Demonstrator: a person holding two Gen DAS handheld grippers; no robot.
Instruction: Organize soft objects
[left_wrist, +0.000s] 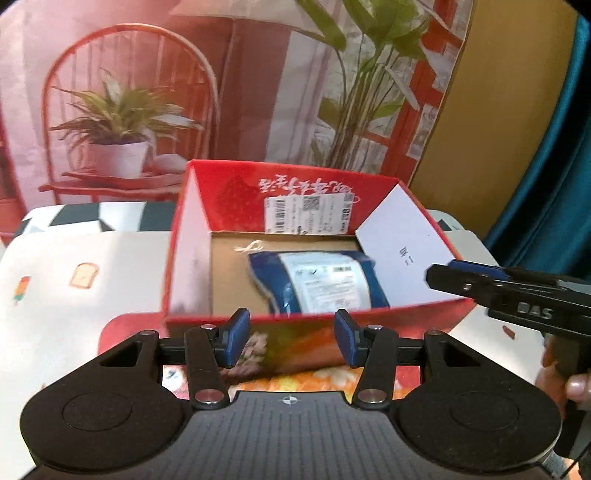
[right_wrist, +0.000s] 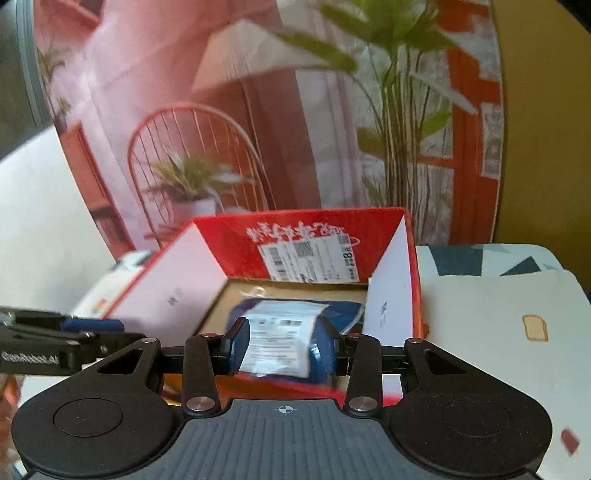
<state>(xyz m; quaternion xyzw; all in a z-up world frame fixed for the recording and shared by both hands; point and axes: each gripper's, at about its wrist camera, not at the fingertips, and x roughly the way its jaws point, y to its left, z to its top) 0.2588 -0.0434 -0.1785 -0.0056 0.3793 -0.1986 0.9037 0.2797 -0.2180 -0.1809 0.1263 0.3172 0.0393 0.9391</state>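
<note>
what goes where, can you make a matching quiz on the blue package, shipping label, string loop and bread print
1 blue package
2 shipping label
3 string loop
4 bread print

a far inner wall of the red box
b tablecloth
c box floor, near front
d box floor, near back

Pairs: 1-c, 2-a, 3-d, 4-b

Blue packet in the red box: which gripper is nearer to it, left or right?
Right, probably. The right gripper hangs over a side flap of the box, just beside the packet. The left gripper sits outside, before the near wall.
</note>
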